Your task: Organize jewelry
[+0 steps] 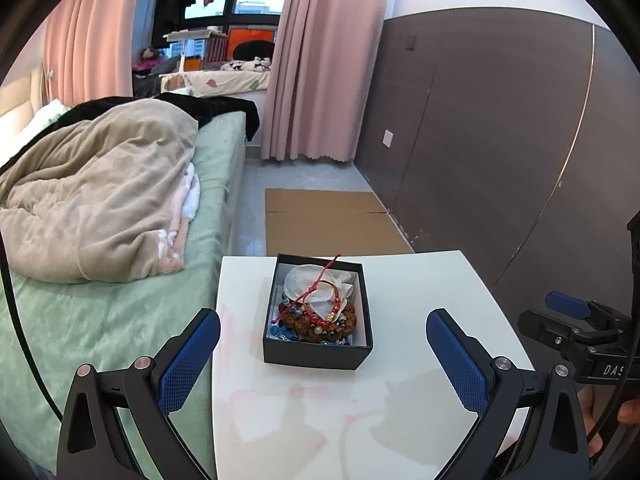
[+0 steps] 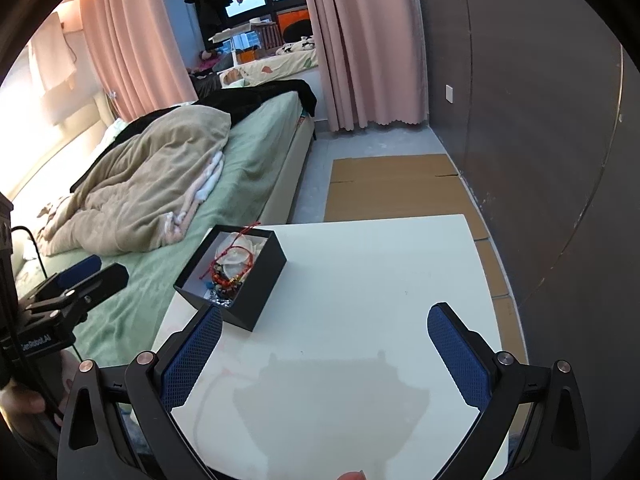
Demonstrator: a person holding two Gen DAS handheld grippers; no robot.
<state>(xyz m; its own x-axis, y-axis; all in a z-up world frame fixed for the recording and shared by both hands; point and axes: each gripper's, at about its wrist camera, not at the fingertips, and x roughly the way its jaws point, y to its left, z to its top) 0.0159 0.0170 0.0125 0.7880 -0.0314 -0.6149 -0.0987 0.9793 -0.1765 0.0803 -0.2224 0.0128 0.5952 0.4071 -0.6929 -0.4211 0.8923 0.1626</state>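
Note:
A black open box (image 1: 318, 354) stands on the white table (image 1: 420, 292). It holds a red cord bracelet (image 1: 320, 304), a brown bead bracelet (image 1: 348, 318), white shell pieces (image 1: 308, 280) and other beads. My left gripper (image 1: 322, 328) is open and empty, its blue pads either side of the box, nearer to me. My right gripper (image 2: 326, 328) is open and empty over the bare table, with the box (image 2: 256, 284) to its left. Each gripper shows in the other's view: the right one (image 1: 576, 316) and the left one (image 2: 80, 276).
A bed (image 1: 116, 308) with a green sheet and a beige blanket (image 1: 108, 192) lies left of the table. Flat cardboard (image 1: 328, 216) lies on the floor beyond the table. A dark panelled wall (image 1: 500, 140) runs along the right. Pink curtains (image 1: 320, 60) hang at the back.

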